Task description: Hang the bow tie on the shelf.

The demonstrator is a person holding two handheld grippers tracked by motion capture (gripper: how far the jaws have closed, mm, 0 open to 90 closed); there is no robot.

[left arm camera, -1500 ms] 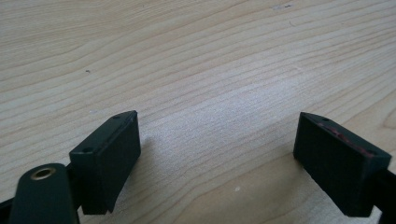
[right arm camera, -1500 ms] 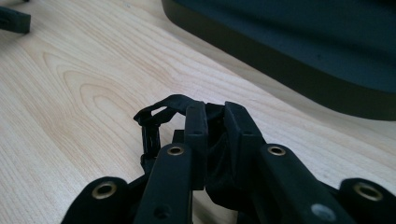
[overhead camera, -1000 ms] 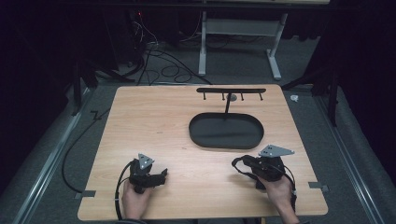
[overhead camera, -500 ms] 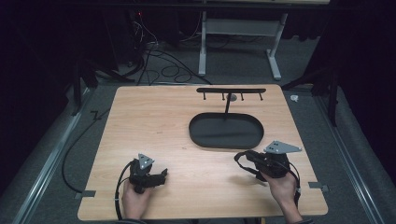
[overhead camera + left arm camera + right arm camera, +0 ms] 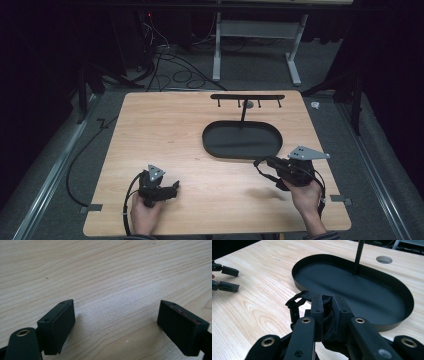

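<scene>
The right claw (image 5: 327,315) is clamped on a black strap-like thing (image 5: 298,301) hanging just short of the oval tray (image 5: 398,317); carry it level over the rim before lowering. The left claw (image 5: 117,327) rests wide open and empty on the surface (image 5: 165,130). What the strap is, and its held end, is hard to make out; the rack (image 5: 247,97) beyond has small pegs.

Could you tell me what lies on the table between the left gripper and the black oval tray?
Nothing: in the high view, only bare wooden tabletop separates the left gripper from the black oval tray.
</scene>
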